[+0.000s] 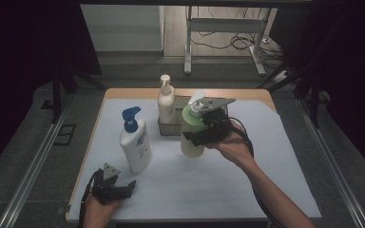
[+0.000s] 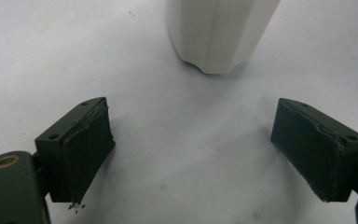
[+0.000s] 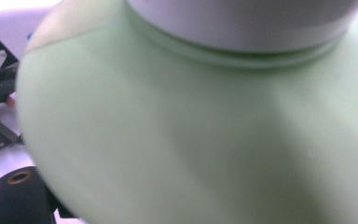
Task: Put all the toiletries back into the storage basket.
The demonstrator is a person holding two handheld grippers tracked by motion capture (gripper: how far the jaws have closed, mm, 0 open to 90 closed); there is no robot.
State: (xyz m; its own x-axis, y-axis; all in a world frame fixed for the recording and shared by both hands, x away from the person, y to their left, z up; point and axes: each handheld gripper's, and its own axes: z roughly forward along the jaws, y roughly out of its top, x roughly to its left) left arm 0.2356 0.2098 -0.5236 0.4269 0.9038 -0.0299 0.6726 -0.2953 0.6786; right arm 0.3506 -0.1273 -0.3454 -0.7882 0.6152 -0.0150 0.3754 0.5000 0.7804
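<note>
Smooth pale-green plastic bottle (image 1: 192, 135), glossy white plastic bottle (image 1: 136, 142), matt white tabletop (image 1: 209, 185), worn matt black fingers (image 2: 81, 149)

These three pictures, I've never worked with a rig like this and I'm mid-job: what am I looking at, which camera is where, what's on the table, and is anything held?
There is no robot arm here. A person holds a two-jaw gripper in each hand.

The high view looks down on the table from above the person's side. There the right gripper is closed around a pale green pump bottle. The left gripper rests near the table's front edge, holding nothing.

The other two pictures come from cameras riding on the grippers. The left gripper view shows its two black jaws wide apart over the bare table, with the base of the white bottle with the blue pump ahead. The right gripper view is a blurred close-up of the green bottle.

Also on the table: a small metal tray with a white pump bottle standing in it.
</note>
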